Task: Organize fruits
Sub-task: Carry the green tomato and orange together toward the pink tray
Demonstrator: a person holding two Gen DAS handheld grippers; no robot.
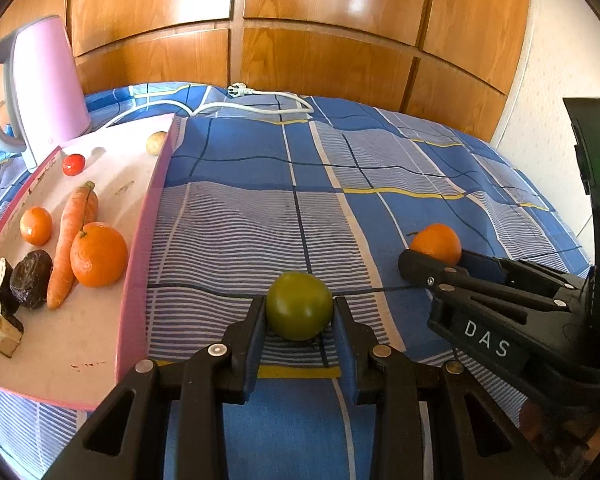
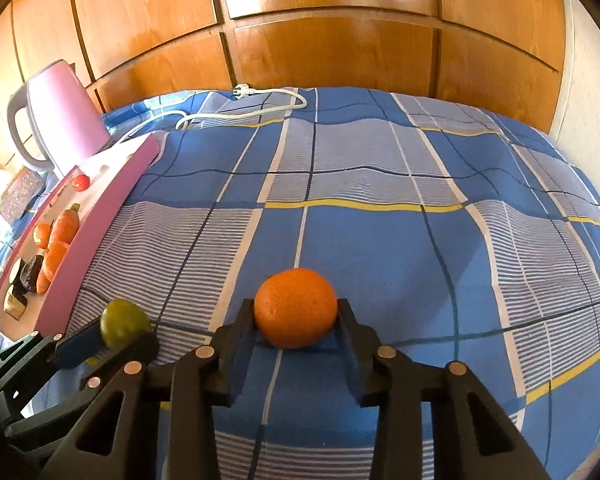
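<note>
A green round fruit (image 1: 299,312) sits on the blue checked bedspread, and my left gripper (image 1: 300,303) is shut on it, a pad against each side. In the right wrist view that green fruit (image 2: 122,322) shows at the lower left in the left gripper (image 2: 114,336). An orange (image 2: 296,308) rests on the bedspread between the fingers of my right gripper (image 2: 296,305), with both pads touching its sides. From the left wrist view the orange (image 1: 436,242) is partly hidden behind the right gripper (image 1: 434,265).
A white tray with a pink rim (image 1: 148,240) lies to the left. It holds two oranges (image 1: 99,254), a carrot (image 1: 70,240), a small red tomato (image 1: 73,164), a potato and dark chunks. A pink kettle (image 1: 48,88) and white cable (image 1: 260,108) lie behind.
</note>
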